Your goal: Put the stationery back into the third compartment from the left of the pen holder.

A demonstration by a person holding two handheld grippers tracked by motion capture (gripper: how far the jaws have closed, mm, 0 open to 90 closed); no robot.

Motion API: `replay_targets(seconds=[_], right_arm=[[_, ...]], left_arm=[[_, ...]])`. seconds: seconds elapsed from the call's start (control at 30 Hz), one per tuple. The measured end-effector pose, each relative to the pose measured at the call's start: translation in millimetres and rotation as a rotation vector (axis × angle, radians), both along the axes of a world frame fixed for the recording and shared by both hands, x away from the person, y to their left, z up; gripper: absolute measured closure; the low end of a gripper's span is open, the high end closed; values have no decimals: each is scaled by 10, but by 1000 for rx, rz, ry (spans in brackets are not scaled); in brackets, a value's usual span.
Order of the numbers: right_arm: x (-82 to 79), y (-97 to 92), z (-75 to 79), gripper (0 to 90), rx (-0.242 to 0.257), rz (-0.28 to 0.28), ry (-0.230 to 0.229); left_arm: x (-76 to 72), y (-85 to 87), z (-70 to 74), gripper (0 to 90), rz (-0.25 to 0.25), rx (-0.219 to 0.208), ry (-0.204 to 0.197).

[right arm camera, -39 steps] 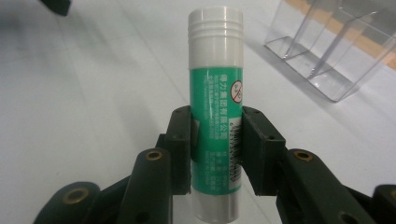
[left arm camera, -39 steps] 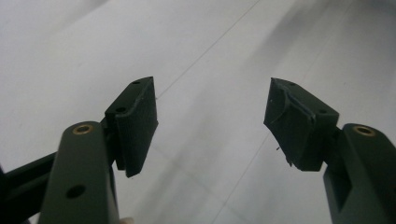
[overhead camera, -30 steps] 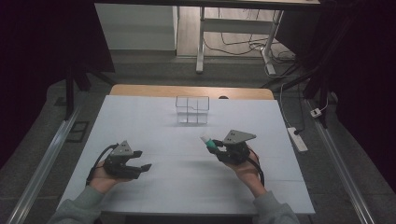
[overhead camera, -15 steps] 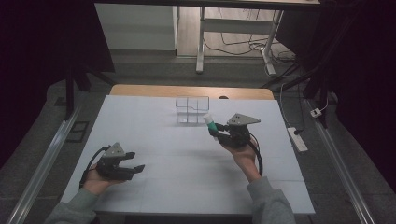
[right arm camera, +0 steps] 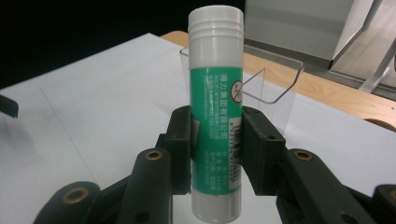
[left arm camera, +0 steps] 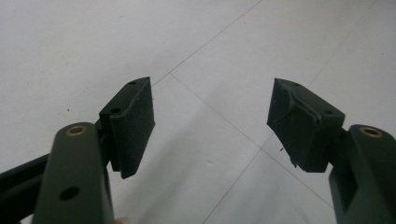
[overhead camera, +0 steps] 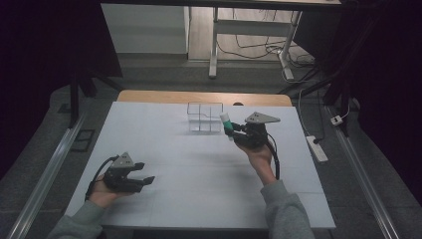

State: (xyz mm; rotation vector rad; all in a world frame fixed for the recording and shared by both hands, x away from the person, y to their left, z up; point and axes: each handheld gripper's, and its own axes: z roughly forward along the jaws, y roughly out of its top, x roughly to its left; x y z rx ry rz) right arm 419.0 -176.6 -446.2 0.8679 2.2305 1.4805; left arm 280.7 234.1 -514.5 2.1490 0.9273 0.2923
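My right gripper (overhead camera: pixel 232 129) (right arm camera: pixel 215 149) is shut on a glue stick (right arm camera: pixel 215 102) (overhead camera: pixel 226 120), green-labelled with a white cap, held upright. It hovers just right of a clear plastic divided box (overhead camera: pixel 204 117) (right arm camera: pixel 271 79) at the far middle of the white table (overhead camera: pixel 199 164). Near the table's front left, my left gripper (overhead camera: pixel 143 174) (left arm camera: pixel 210 121) rests low over the table, open, with nothing between its pads.
A wooden strip (overhead camera: pixel 149 95) borders the table's far edge. A white power strip (overhead camera: pixel 317 148) lies on the floor to the right. Metal rails (overhead camera: pixel 45 174) run along both sides. Desk legs and cables (overhead camera: pixel 259 47) stand beyond.
My right gripper carried the glue stick forward from mid-table to beside the clear box. My left gripper drew back toward the front left edge.
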Motion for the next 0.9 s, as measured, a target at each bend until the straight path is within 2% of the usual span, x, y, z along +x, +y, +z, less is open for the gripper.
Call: replay_targets(seconds=[0.47,0.9], right_arm=[[317,159,98,649,2,-33,-13],[562,249,100,649,30,-55,-19]], left_arm=[[11,20,-17,309,-3,-4,4],[19,46,-39,310,-1,-3,8]])
